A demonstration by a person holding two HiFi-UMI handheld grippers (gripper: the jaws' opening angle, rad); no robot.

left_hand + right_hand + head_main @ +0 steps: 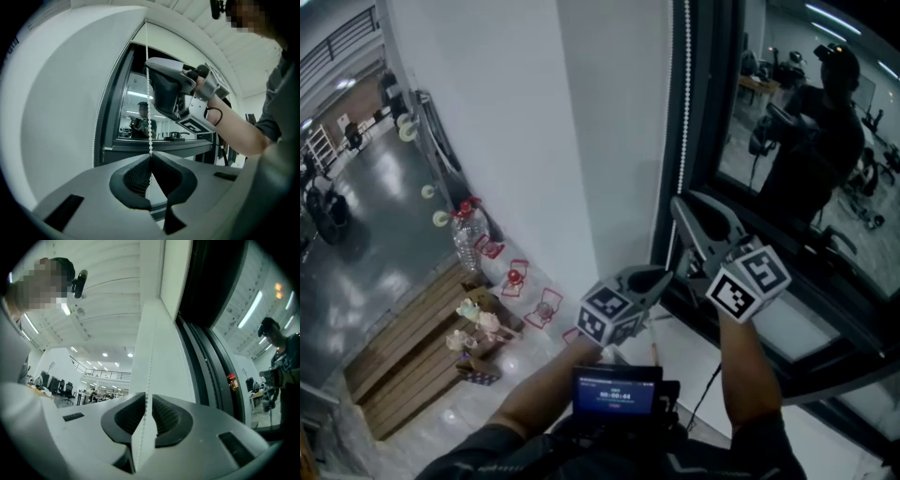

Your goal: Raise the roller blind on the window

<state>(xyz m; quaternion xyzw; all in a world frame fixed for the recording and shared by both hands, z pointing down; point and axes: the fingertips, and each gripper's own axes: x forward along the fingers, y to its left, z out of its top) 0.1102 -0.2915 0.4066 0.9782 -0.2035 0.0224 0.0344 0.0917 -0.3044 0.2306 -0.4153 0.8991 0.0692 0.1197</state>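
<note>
A white bead chain (683, 112) hangs down along the dark window frame (703, 141). In the left gripper view the chain (149, 93) drops into my left gripper (150, 158), whose jaws are shut on it. My left gripper (666, 277) is the lower of the two. Higher on the same chain is my right gripper (678, 202), which also shows in the left gripper view (152, 70). In the right gripper view the chain (148, 333) runs through my right gripper (146, 404), close to the left pad. A narrow gap shows between the pads. The blind itself is out of view.
The window glass (820, 141) mirrors a person holding grippers. A white wall (534, 141) stands left of the frame. Far below lie a wooden pallet (412, 347), a water bottle (469, 234) and small red stands (516, 278). A small screen (617, 390) sits at my chest.
</note>
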